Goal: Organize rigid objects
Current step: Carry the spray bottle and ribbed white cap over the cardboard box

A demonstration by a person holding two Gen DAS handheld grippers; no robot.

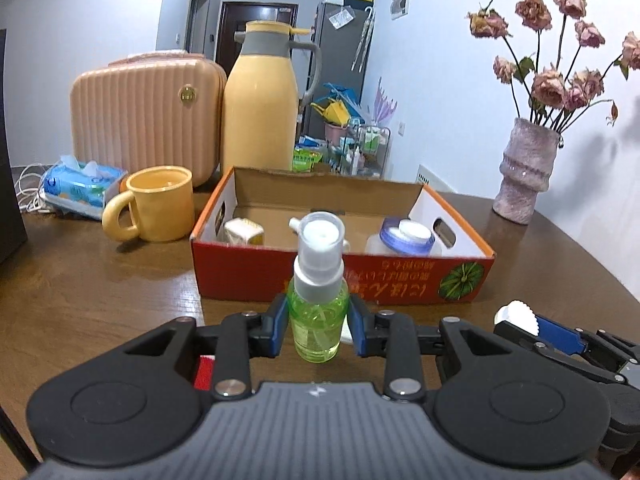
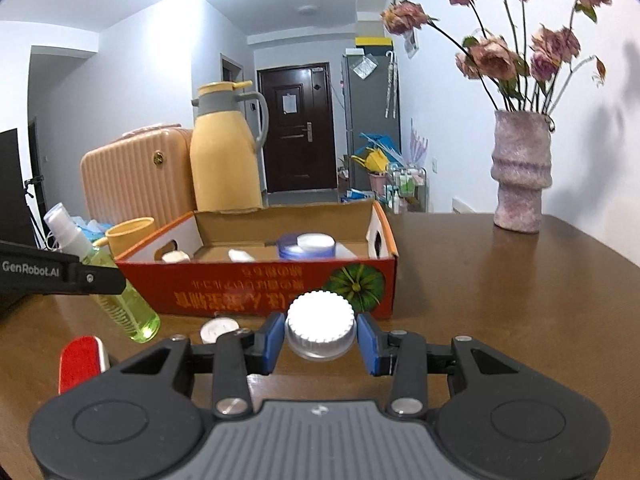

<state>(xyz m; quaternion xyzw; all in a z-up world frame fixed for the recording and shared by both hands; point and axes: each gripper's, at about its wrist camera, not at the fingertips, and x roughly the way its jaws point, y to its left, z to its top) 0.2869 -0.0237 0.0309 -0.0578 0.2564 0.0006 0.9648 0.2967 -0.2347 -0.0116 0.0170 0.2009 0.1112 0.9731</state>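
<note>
The left gripper [image 1: 318, 326] was clenched on a green spray bottle [image 1: 318, 320], its blue pads pressing the clear body low down while the tall white pump head stood well above them. The right gripper [image 2: 320, 338] gripped a white ribbed-cap jar [image 2: 320, 332] just under its lid. Both loads hung in front of the near wall of the red cardboard box [image 1: 340, 276], which already held a blue-lidded jar [image 1: 406, 234] and a small cream carton [image 1: 244, 232].

The main risk was probably the box wall: carried forward too low, either load would strike the near edge and shove the light box across the wooden table [image 1: 100, 288]. The spray bottle, held below its middle and looking tilted in the right wrist view, could pivot between the pads or topple once released. The two grippers sat close together, so a crossing path might knock them. The jar's lower body was hidden behind the pads, so how secure that grip was could not be judged. A red-and-white object [image 2: 82, 360] and a small round lid [image 2: 219, 330] on the table looked still unsorted.
</note>
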